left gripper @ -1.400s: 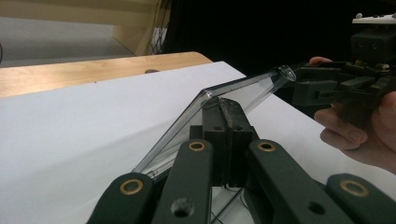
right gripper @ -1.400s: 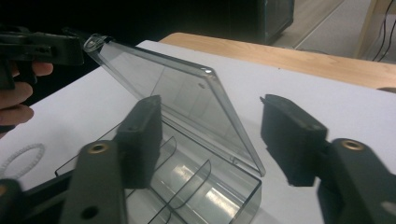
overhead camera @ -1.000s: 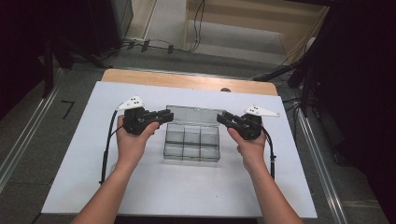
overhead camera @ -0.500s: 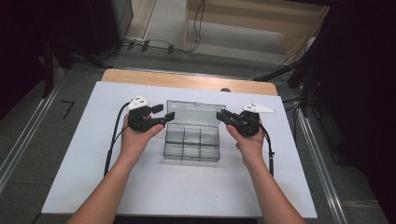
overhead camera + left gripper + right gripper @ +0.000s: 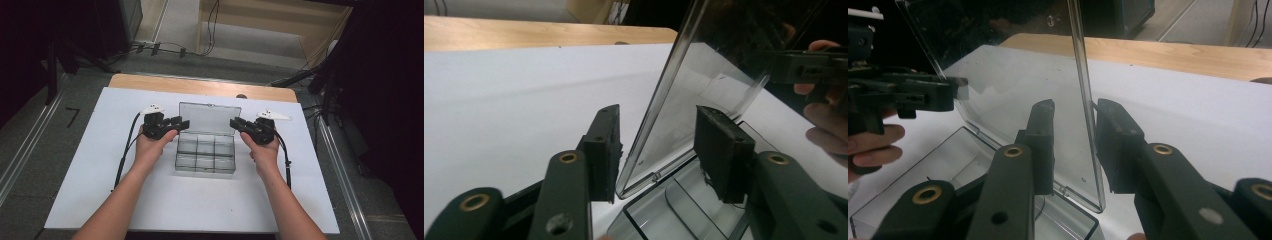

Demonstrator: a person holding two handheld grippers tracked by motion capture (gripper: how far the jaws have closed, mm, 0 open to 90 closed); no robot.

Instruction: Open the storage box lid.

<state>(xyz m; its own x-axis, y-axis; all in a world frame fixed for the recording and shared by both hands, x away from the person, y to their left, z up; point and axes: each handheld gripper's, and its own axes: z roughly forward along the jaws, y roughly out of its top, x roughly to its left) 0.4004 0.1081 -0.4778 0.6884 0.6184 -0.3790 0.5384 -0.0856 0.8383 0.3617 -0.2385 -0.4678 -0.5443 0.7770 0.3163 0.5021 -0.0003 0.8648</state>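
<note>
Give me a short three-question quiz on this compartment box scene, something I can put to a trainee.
1. True or false: the lid of the clear compartment box lies shut.
2. How many compartments does the box show in the high view?
3. What sits between the pads of the right tongs? A: the lid's side edge. B: a cable. C: nothing.

Key
1. False: the lid stands raised on its hinge.
2. Six, in two rows of three.
3. A.

Can't tell if the box (image 5: 205,152) compartments hold anything, too small; the lid (image 5: 704,85) gets cut off at 12 o'clock.
</note>
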